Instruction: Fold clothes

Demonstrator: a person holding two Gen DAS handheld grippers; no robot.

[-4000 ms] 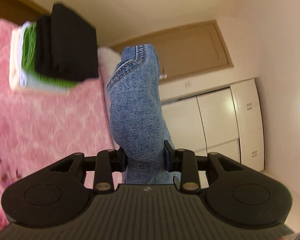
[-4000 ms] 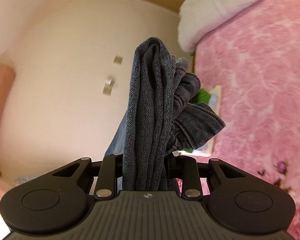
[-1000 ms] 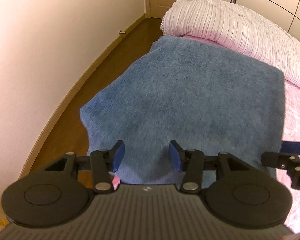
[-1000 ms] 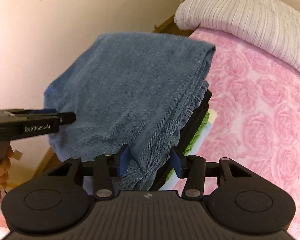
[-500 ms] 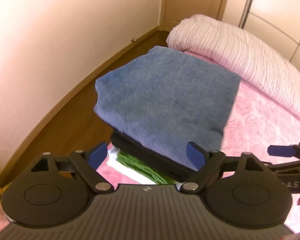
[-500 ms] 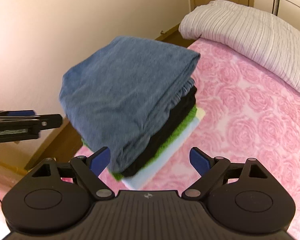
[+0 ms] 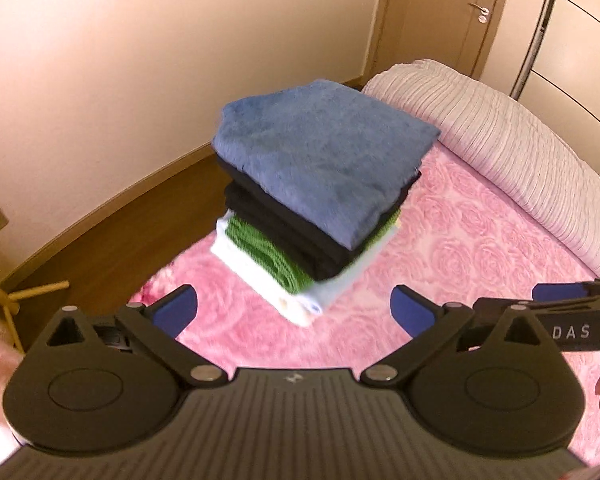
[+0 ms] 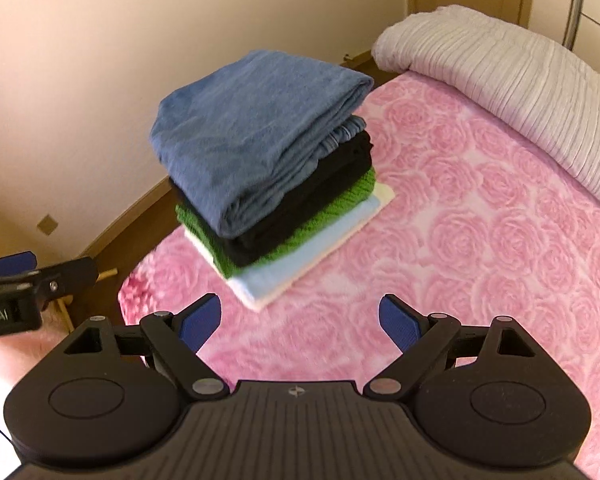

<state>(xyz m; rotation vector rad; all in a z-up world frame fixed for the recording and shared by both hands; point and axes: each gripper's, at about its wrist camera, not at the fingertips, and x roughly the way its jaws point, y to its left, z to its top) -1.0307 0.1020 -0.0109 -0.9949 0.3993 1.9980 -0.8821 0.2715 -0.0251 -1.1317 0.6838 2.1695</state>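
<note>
Item: folded blue jeans, lying on top of a stack at the corner of the pink rose-patterned bedspread; under them we count a black garment, a green knit and a pale blue piece at the bottom. Left gripper: jaws opening wide, nothing between them, well short of the stack. Right gripper: jaws spread, empty. Step in hand, we judge: release after placing the jeans. Next call: a fresh garment to fold, though we see none here; striped pillow noted beyond.
</note>
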